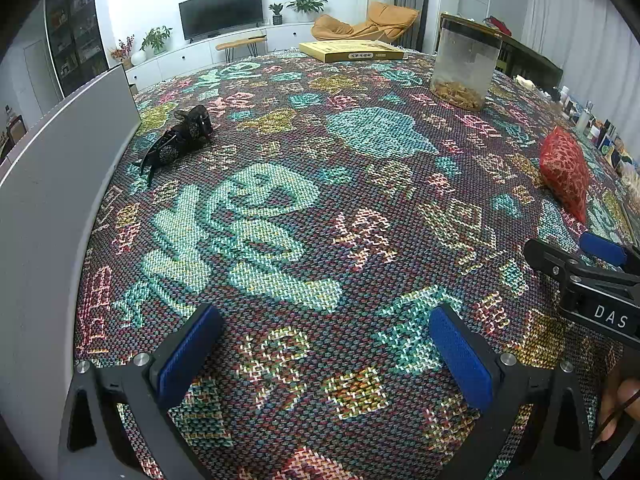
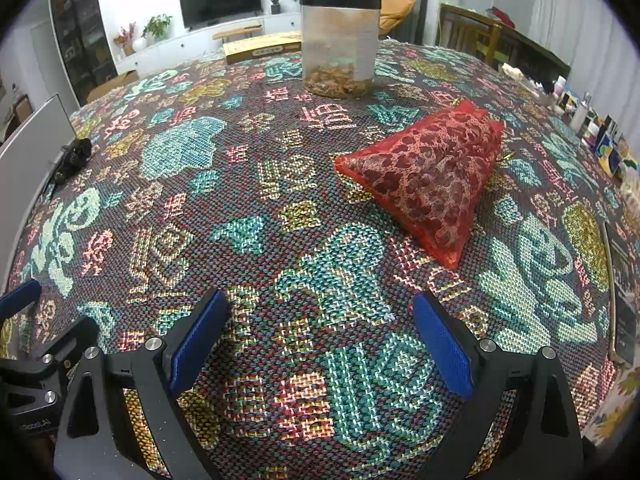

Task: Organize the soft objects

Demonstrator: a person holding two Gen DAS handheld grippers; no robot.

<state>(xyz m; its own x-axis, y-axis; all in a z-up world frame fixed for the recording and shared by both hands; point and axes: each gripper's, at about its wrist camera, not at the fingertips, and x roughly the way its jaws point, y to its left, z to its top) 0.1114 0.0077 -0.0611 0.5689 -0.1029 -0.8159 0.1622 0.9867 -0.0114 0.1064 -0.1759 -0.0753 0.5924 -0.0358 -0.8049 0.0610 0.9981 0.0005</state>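
Woven cloth (image 2: 248,184) in busy teal, red and yellow covers the whole table, and its coarse weave should give some grip under anything I drag. From my right wrist view the clear jar (image 2: 340,44) with the black lid stands at twelve o'clock, well apart from my fingers, with brownish pieces in its bottom. Nearer, at about one o'clock, the red mesh pouch (image 2: 428,176) lies on its side on the cloth, stuffed and lumpy, its gathered neck pointing away toward the jar. I judge it light, soft and easily squashed, the netting likely to snag, so I would take it across the plump middle, or by the tied neck if I only need to lift it. The right gripper (image 2: 320,340) is spread wide and empty, short of the pouch. The left gripper (image 1: 326,348) is likewise released, holding nothing. At ten o'clock in the left view lies a small dark object (image 1: 180,140) beside a grey panel; what it is I cannot tell.
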